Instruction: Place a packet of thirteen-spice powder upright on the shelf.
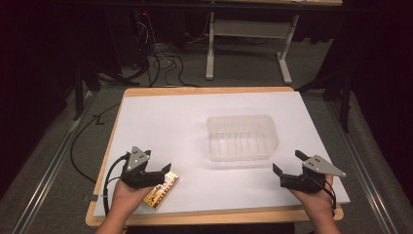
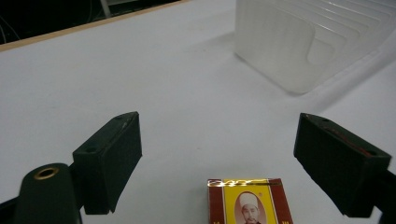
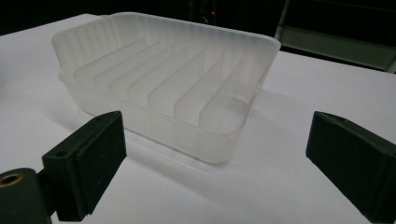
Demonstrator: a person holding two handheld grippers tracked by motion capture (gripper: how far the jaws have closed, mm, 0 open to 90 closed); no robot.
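Here, your left gripper sits at the near left of the white sheet, jaws spread wide with nothing pinched; the small box lies flat just beneath and ahead of them, near the front edge. In the left gripper view that box is glossy card, dark red and yellow with a printed portrait, and its lower part is cut off by the frame's bottom. Your right gripper rests at the near right, jaws likewise released and bare, aimed toward the tray. The tray is frosted, translucent plastic, a rounded rectangle with ribbed walls, standing around the middle of the sheet, well apart from the box. In the right gripper view the tray shows upright thin dividers forming narrow slots. The jaw pads look matte black and blocky. The sheet is smooth, covering a wooden board whose pale rim shows. Beyond it the floor is dim; cables tangle there, hard to make out.
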